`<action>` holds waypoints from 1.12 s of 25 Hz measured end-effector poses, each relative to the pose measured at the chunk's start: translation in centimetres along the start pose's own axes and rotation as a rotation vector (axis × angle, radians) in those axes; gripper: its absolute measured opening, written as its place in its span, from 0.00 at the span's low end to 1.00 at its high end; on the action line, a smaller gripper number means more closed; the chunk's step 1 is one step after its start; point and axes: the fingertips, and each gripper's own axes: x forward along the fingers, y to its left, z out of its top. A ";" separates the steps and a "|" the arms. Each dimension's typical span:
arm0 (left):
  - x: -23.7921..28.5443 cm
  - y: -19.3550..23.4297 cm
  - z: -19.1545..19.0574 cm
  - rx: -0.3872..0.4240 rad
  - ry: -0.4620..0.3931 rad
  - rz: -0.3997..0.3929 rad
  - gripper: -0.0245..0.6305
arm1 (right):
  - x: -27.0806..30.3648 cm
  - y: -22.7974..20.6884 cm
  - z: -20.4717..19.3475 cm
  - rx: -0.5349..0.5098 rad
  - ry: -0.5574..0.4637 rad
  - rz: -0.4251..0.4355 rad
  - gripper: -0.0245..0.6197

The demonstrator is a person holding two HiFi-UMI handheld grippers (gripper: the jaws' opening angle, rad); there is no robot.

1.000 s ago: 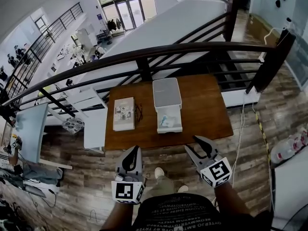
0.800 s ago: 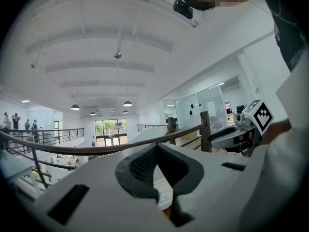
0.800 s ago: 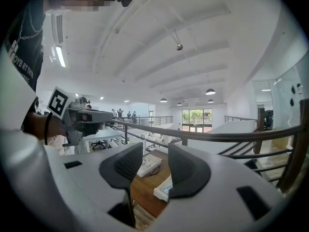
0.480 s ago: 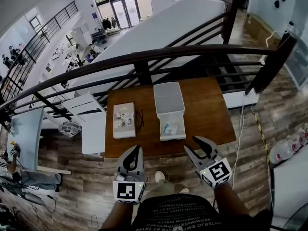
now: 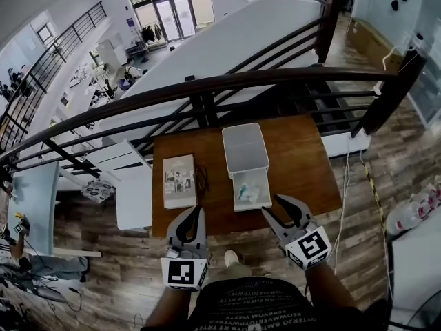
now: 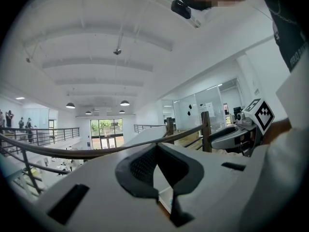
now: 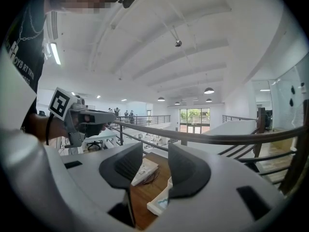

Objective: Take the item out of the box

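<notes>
An open white box (image 5: pixel 251 189) lies on the brown table (image 5: pixel 303 157), its lid (image 5: pixel 245 148) folded back behind it. A pale item with blue print (image 5: pixel 244 192) rests inside. Both grippers hover over the floor just short of the table's near edge. My left gripper (image 5: pixel 198 211) is below the book, its tips together and nothing in them. To the right of the box, my right gripper (image 5: pixel 275 205) stands open and empty. In the right gripper view the box corner (image 7: pixel 161 202) shows between the parted jaws of my right gripper (image 7: pixel 155 153).
A book (image 5: pixel 179 181) lies left of the box with a dark cord or glasses (image 5: pixel 201 179) beside it. A dark railing (image 5: pixel 207 85) runs behind the table over a drop. A white desk (image 5: pixel 134 198) stands to the left. Wooden floor lies under me.
The table and box have slid lower in the head view, closer to both grippers. The grippers keep the same pose and the same jaw openings.
</notes>
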 end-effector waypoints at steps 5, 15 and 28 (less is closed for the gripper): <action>1.8 1.6 0.8 -0.002 -0.021 -0.020 0.04 | 2.0 -0.5 0.3 0.017 -0.013 -0.017 0.29; 4.9 4.7 0.0 -0.010 0.000 -0.070 0.04 | 5.9 -1.3 2.2 0.012 -0.040 -0.050 0.29; 7.0 7.6 -0.2 -0.013 -0.034 -0.151 0.04 | 7.6 -3.1 2.7 0.004 -0.006 -0.154 0.29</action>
